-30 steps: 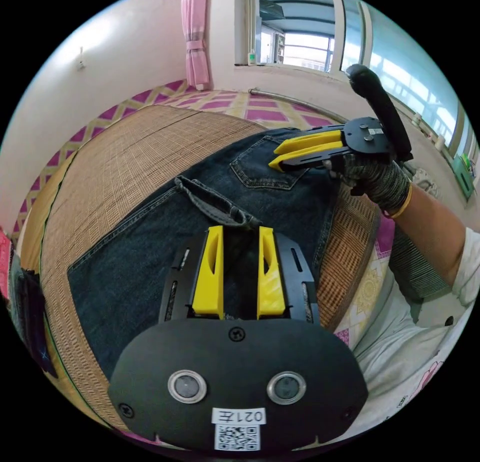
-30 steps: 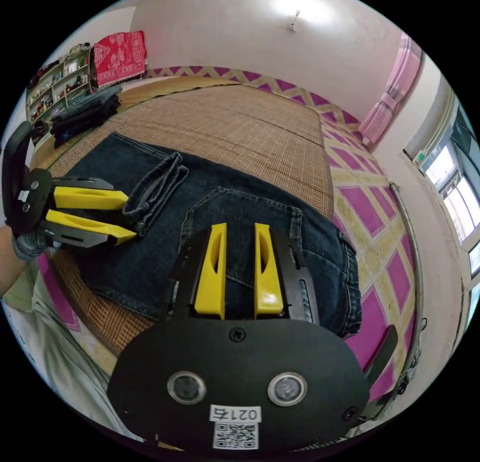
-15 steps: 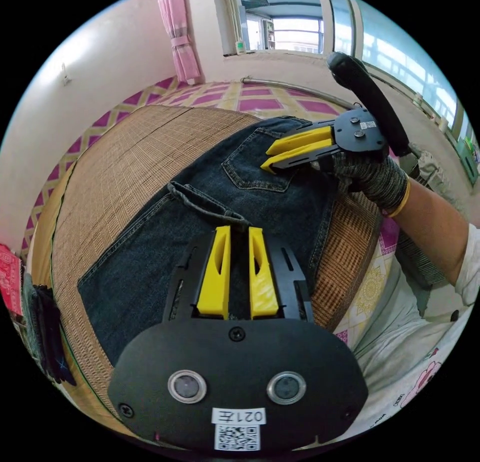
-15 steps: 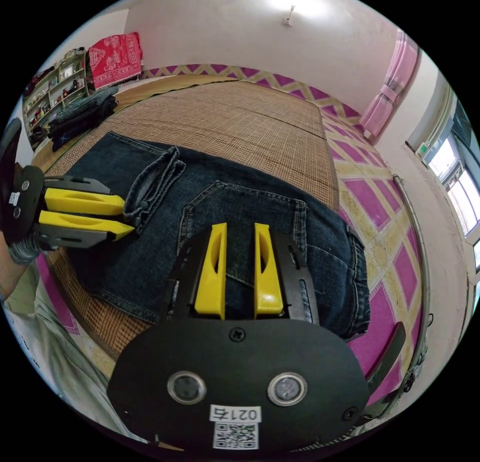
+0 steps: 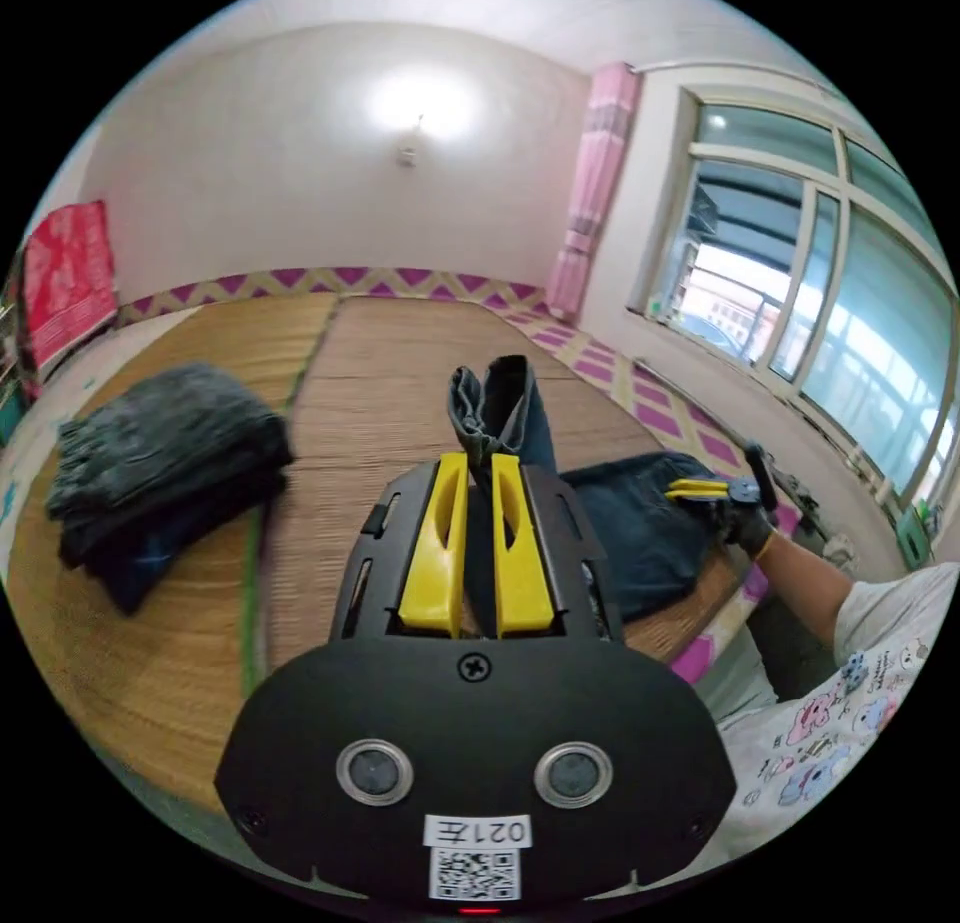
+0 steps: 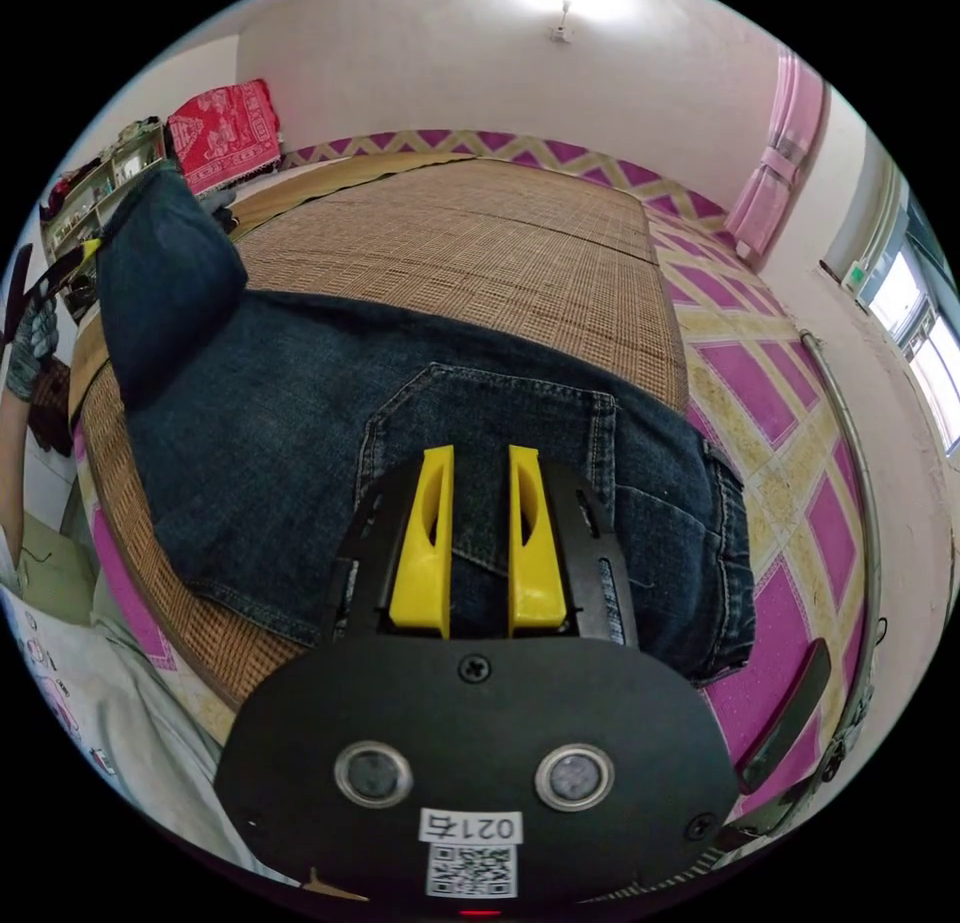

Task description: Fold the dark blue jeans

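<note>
- Left gripper view has my left tongs (image 5: 470,543) clamped together on a bunched end of the dark blue jeans (image 5: 500,403), which stands up out of the jaws, lifted clear of the woven mat (image 5: 370,383).
- From that pinch the denim runs down to the rest of the jeans, lying flat on the mat near the person's gloved hand (image 5: 748,528), where my right tongs (image 5: 697,489) show as small yellow tips over the cloth.
- Right gripper view puts the right tongs (image 6: 478,538) low over the back pocket (image 6: 500,433) of the jeans, jaws a little apart with denim showing between them; I can't tell whether they press on the cloth or only hover.
- In that view the lifted part rises as a dark hump at the upper left, with the left tongs (image 6: 75,255) at its edge.
- My worry: the lifted bundle is thick and bunched, so a layer could slide out of the left pinch and fall crooked.
- If the right tongs aren't really pinning the seat, pulling the lifted end across would drag the whole garment over the mat and skew the fold.
- Off to one side sits a stack of folded dark clothes (image 5: 150,463), well apart from the work.
</note>
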Available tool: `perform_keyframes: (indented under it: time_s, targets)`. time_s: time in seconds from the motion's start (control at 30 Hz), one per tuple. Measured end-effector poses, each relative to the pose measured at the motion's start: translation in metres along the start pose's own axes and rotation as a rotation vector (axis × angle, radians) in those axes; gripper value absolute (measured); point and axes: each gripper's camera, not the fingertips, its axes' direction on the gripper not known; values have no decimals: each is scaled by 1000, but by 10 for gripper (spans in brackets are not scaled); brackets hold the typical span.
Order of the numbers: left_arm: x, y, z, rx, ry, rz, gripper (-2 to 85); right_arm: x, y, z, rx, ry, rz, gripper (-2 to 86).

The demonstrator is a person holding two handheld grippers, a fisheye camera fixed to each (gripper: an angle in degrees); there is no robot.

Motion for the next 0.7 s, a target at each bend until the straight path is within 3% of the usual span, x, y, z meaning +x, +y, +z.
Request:
perform_keyframes:
  time_s: [0.17,0.23,0.3,0.47,0.57,0.7]
  targets:
    - [-138,27,-47,-35,-240,-218,36,-3,-1,-6,-5,2,5,86]
    - [-184,41,-33,-149,-152,-298,35,-2,-2,-9,-7,-8,13,86]
    - [-215,60,-11,-252,-178,-344,37,-1,-2,-11,-7,-15,22,86]
    - [-241,58,-29,-247,-196,-419,50,1,-4,-31,12,-9,-3,82]
    - [-231,40,-65,-143,-344,-347,41,16,-11,-63,115,-59,-56,79]
    - [-201,0,-56,-152,-119,-117,38,40,-41,-54,26,19,-224,104]
